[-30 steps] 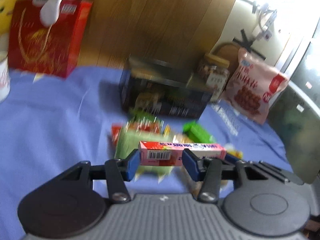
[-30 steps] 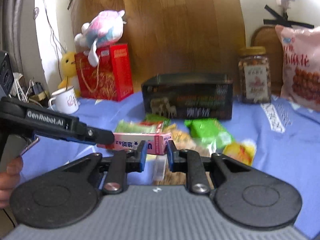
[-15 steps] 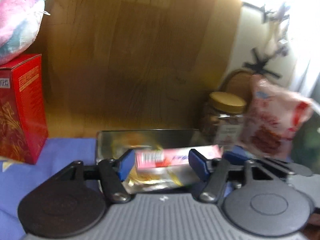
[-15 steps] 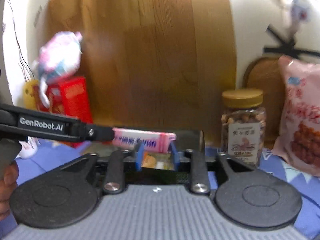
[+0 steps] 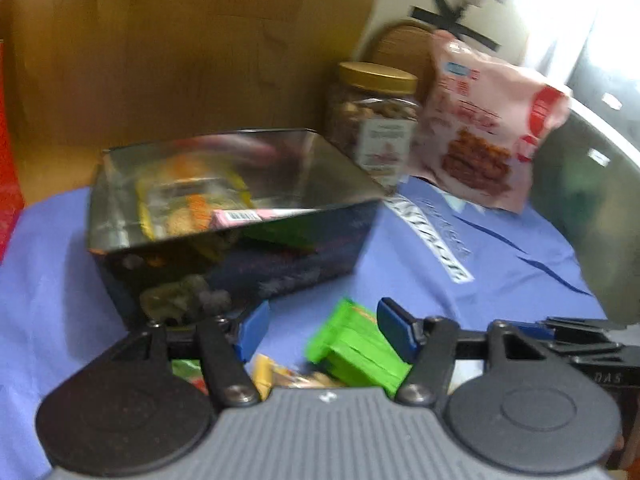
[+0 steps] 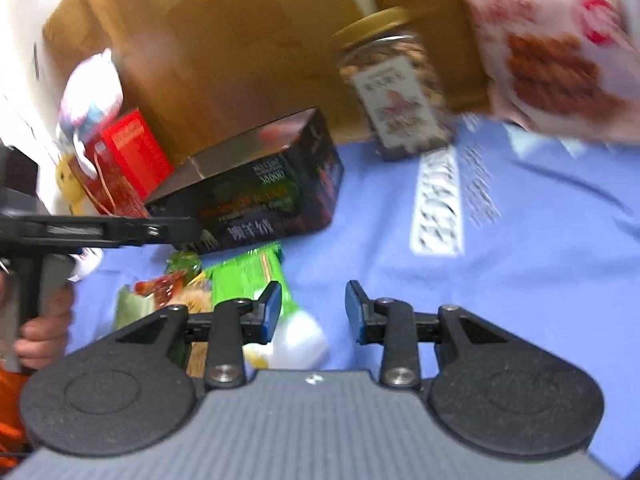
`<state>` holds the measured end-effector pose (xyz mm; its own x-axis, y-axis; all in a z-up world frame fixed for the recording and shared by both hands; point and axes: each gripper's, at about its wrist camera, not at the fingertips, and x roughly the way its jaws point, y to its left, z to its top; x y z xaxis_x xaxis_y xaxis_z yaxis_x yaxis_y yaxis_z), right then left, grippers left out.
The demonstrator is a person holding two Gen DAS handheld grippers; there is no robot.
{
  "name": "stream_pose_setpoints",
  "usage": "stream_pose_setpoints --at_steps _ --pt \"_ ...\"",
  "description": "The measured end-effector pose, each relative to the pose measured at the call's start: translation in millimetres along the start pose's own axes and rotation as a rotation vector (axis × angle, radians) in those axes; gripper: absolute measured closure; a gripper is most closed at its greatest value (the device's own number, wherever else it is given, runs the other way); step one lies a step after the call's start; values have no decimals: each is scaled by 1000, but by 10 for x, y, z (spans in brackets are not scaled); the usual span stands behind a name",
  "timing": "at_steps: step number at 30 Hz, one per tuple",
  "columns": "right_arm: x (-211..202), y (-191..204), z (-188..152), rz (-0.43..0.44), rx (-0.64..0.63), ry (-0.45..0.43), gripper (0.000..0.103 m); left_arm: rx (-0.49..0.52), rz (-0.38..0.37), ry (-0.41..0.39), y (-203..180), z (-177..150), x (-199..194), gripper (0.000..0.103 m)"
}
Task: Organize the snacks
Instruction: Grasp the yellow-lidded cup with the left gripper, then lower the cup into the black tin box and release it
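- Both tongs are empty right now: left gripper (image 5: 320,326) has its jaws well apart with nothing pinched, just hanging over the green pack (image 5: 352,350), and right gripper (image 6: 313,309) is apart too, over bare blue cloth (image 6: 500,264).
- Pink box (image 5: 256,215) is in the tin (image 5: 224,216), leaning on the front wall on top of the yellow packets (image 5: 188,196), not lying flat as far as I can tell (pretty blurry).
- Risk one: that pink box may slide or tip if the tin gets bumped, and both tools are working close in front of it.
- Risk two: loose snacks sit in a heap in front of the tin. Grab the green pack and you'll likely drag the red wrapper (image 6: 164,286) along, since they overlap.
- Risk three: the two grippers are side by side in front of the tin, so they could clash going for the same pile.
- Around the tin: nut jar (image 5: 374,120) and pink bag (image 5: 484,136) to its right, red box (image 6: 128,156) and plush (image 6: 90,98) to its left. The jar is near enough to get knocked.
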<state>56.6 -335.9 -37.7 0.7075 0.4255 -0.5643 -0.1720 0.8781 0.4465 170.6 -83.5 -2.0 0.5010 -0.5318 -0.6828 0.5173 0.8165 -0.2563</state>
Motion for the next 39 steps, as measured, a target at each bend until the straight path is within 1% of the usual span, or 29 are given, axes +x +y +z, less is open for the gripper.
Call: stream_pose_setpoints --at_steps 2,4,6,8,9,11,13,15,16,18,19,20,21,22,24,25,28,31,33,35,37,38,39 --pt "-117 42 -74 6 -9 -24 63 16 -26 7 -115 -36 -17 42" --pt "-178 94 -183 -6 -25 -24 63 43 -32 6 -244 -55 -30 42" --pt "-167 129 -230 32 -1 -16 63 36 -42 26 -350 -62 -36 44" --pt "-153 197 -259 52 -7 -20 63 34 -98 58 -478 -85 -33 44" --pt "-157 246 -272 51 -27 -24 63 53 -117 66 -571 -110 -11 44" --pt "-127 318 -292 38 -85 -25 63 119 -108 80 -760 -175 25 44" --pt "-92 380 -314 7 -150 -19 63 155 -87 107 -888 -202 133 44" --pt "-48 395 -333 -33 -197 -10 63 153 -95 137 -922 -219 237 44" --pt "-35 381 -332 -36 -200 -7 64 148 -95 153 -928 -222 304 45" --pt "-9 320 -334 -28 -186 5 65 110 -106 204 -892 -234 455 56" --pt "23 296 -344 -35 -181 8 65 77 -140 226 -854 -248 517 59" --pt "53 280 -359 -33 -180 2 65 49 -151 217 -815 -256 513 60" --pt "69 277 -375 -37 -184 -11 64 43 -154 221 -802 -246 517 60" --pt "76 282 -384 -47 -191 -23 65 33 -156 222 -787 -233 506 60" --pt "66 278 -376 -42 -175 -28 67 40 -156 198 -797 -206 416 60" --pt "45 269 -358 -28 -155 -37 69 55 -152 172 -811 -179 331 60" --pt "-35 366 -262 -7 -169 -91 70 80 -137 90 -804 -20 91 60" --pt "-28 553 -51 -7 -237 -154 70 54 -122 9 -626 274 -99 60" --pt "68 665 185 -1 -267 -187 70 27 -104 -35 -481 486 -173 60" --pt "224 768 429 8 -305 -218 71 6 -77 -63 -324 695 -175 61" --pt "410 825 637 17 -325 -224 71 -15 -46 -68 -179 864 -65 59" --pt "529 849 729 16 -336 -218 71 -24 -35 -62 -133 912 5 58" --pt "631 870 787 7 -354 -211 70 -31 -26 -56 -85 935 92 51"
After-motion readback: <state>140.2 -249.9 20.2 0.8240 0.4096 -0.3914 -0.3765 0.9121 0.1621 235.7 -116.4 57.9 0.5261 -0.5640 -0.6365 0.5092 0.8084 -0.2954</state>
